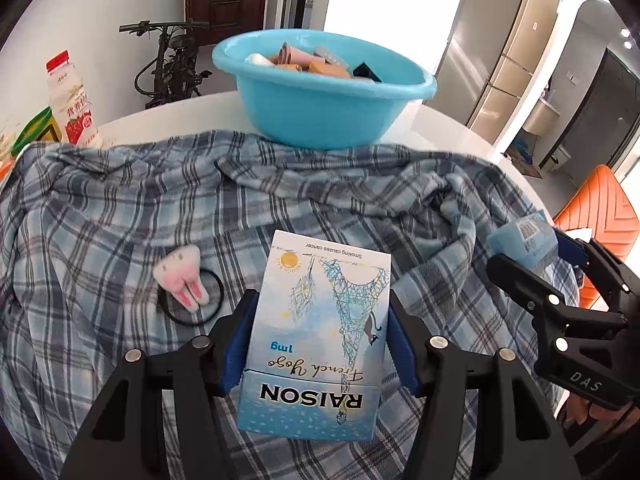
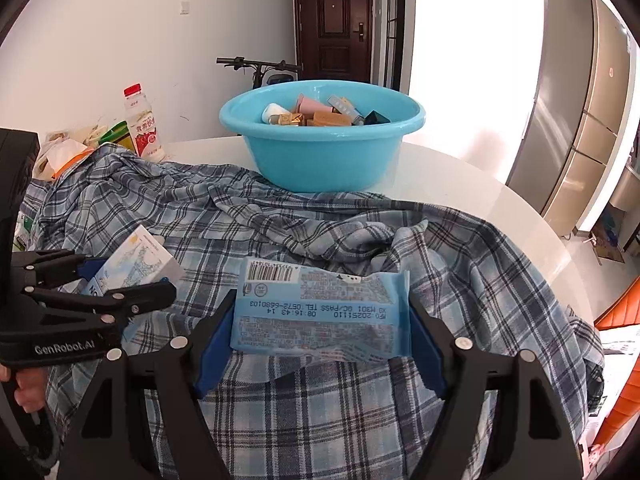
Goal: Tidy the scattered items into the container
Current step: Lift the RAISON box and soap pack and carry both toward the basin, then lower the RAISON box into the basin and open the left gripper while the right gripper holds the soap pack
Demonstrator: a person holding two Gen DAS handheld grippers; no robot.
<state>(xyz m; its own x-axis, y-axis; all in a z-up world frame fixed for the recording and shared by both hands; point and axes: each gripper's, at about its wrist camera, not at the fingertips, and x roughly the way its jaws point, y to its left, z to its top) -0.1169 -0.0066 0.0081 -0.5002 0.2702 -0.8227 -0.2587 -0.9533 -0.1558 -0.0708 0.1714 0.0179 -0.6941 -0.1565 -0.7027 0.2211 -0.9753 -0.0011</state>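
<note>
White round table (image 2: 460,184) under rumpled blue plaid cloth (image 1: 120,216). Left gripper (image 1: 318,344) clamped on pale blue cigarette box (image 1: 320,320); right gripper (image 2: 320,344) clamped on blue plastic packet (image 2: 320,316). Beyond, turquoise plastic basin (image 2: 320,160), part-filled. Left, plush-tooth black hair tie (image 1: 188,284).
</note>
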